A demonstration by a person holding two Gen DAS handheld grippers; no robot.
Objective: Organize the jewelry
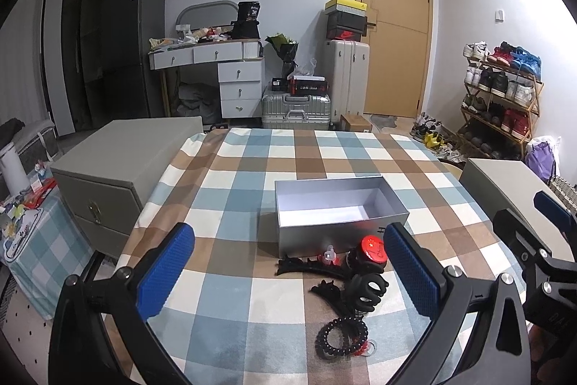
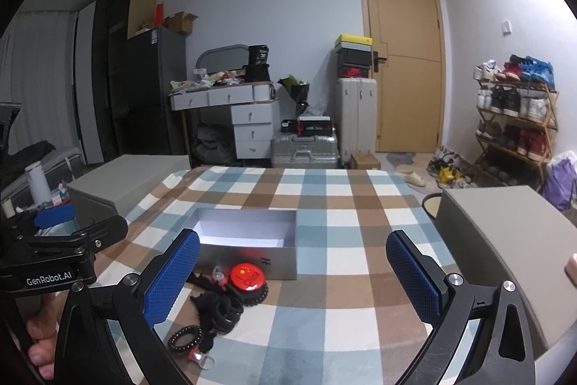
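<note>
Checked cloth (image 1: 252, 168) in blue, brown and white is covering the table, with a bedroom showing beyond it. At far left a tall dark cabinet (image 1: 122, 49) is standing against the wall, and a grey dressing table (image 1: 216, 60) is sitting to its right. A grey storage box (image 1: 119, 161) is resting at the table's left edge.

The left gripper (image 1: 288, 280) is hovering over the near part of the cloth, its jaws spread wide and holding nothing. Between and just beyond its blue pads (image 1: 166, 273) the jewelry is lying in a loose cluster: a black beaded bracelet (image 1: 340, 336) nearest, black hair clips (image 1: 364, 289) beyond it, and a red round badge (image 1: 371, 249) lying just in front of the box wall. The open grey gift box (image 1: 339, 215) is sitting just behind this cluster, its white interior showing.

Further right, silver suitcases (image 1: 299, 110) are standing before a wooden door (image 1: 396, 24). The right gripper (image 2: 292, 276) is hovering to the right of the cluster, its jaws likewise spread wide and gripping nothing. A second grey box (image 2: 505, 240) is sitting at the table's right edge, and a loaded shoe rack (image 1: 501, 96) is standing at far right.
</note>
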